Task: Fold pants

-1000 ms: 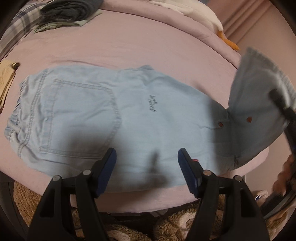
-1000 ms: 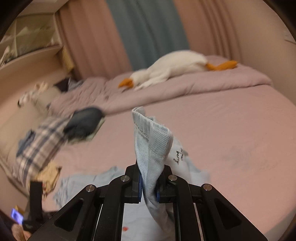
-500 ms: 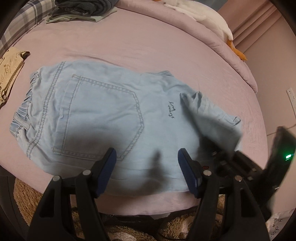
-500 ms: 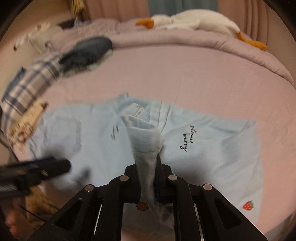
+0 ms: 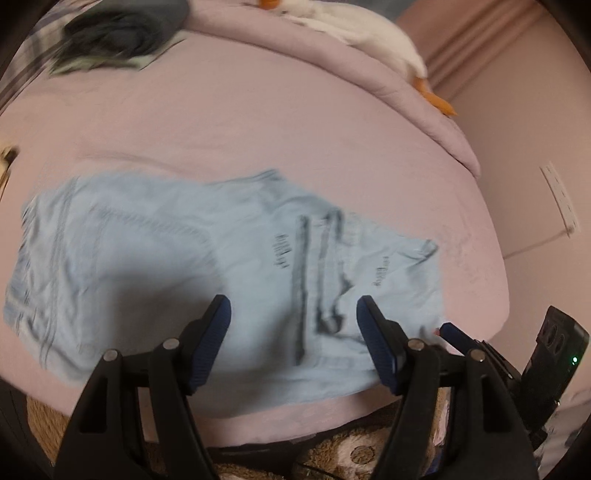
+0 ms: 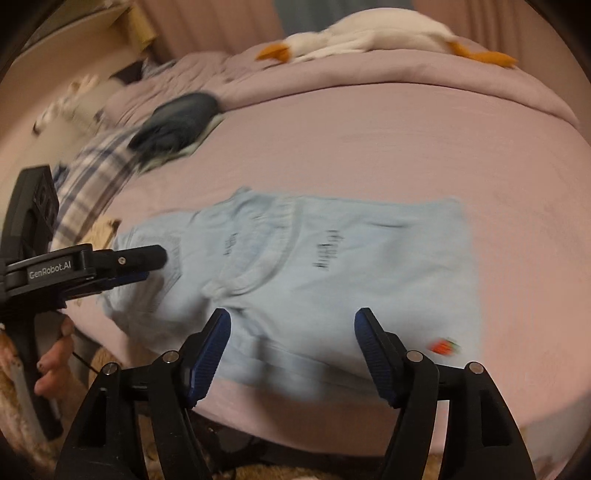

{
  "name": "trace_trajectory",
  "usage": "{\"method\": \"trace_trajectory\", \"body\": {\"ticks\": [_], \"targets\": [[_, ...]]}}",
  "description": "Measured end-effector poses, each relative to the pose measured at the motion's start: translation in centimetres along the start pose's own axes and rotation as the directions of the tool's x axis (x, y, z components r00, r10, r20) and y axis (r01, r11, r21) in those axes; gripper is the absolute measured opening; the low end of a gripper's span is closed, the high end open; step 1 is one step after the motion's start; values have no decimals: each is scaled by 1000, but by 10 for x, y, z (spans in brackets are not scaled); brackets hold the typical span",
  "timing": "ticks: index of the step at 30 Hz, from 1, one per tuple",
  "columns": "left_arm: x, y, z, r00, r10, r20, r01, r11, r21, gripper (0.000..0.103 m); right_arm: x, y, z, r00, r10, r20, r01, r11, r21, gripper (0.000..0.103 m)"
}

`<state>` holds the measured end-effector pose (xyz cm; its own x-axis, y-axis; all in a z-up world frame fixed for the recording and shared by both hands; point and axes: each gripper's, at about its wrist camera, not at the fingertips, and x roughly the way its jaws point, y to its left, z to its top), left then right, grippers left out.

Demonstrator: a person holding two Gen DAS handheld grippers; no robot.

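Note:
The light blue denim pants (image 5: 221, 266) lie on the pink bed, with one leg end folded back over the rest. They also show in the right wrist view (image 6: 332, 266), with a small strawberry patch (image 6: 443, 346) near the front edge. My left gripper (image 5: 293, 339) is open and empty, just above the pants' near edge. My right gripper (image 6: 291, 350) is open and empty over the near edge of the folded part. The left gripper also shows in the right wrist view (image 6: 147, 258), at the left.
A white goose plush (image 6: 369, 33) lies on the rolled quilt at the back. A dark folded garment (image 6: 177, 122) and a plaid cloth (image 6: 92, 166) lie at the back left. A brown fluffy rug (image 5: 351, 450) is below the bed's front edge.
My right gripper has laid the leg end down on the pants, opened and let go. The pants now lie folded. Both views are blurred by motion.

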<state>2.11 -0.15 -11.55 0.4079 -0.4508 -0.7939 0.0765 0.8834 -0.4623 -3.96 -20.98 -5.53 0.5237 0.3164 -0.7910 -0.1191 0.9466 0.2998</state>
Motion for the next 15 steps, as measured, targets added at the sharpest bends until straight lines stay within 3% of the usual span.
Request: {"method": "trace_trajectory", "body": {"ticks": [2, 5, 7, 9, 12, 14, 15], "targets": [[10, -13, 3, 999, -41, -16, 42, 998, 53, 69, -7, -15, -3, 998, -60, 24, 59, 998, 37, 70], [35, -32, -1, 991, -77, -109, 89, 990, 106, 67, -12, -40, -8, 984, -175, 37, 171, 980, 103, 69], [54, -42, -8, 982, -46, -181, 74, 985, 153, 63, -11, -58, -12, 977, -211, 16, 205, 963, 172, 69], [69, -45, -15, 974, 26, -223, 16, 983, 182, 58, -10, -66, -16, 974, -228, 3, 223, 955, 196, 69], [83, -37, -18, 968, 28, -248, 6, 991, 135, 53, -8, -74, -23, 969, -248, -16, 246, 946, 212, 69], [83, -32, -17, 973, -1, -232, 22, 996, 88, 29, -3, -80, -27, 973, -229, -37, 231, 946, 227, 69], [82, -29, -15, 973, -28, -228, 44, 997, 66, 22, -1, -82, -29, 976, -215, -44, 219, 946, 237, 69]]}}
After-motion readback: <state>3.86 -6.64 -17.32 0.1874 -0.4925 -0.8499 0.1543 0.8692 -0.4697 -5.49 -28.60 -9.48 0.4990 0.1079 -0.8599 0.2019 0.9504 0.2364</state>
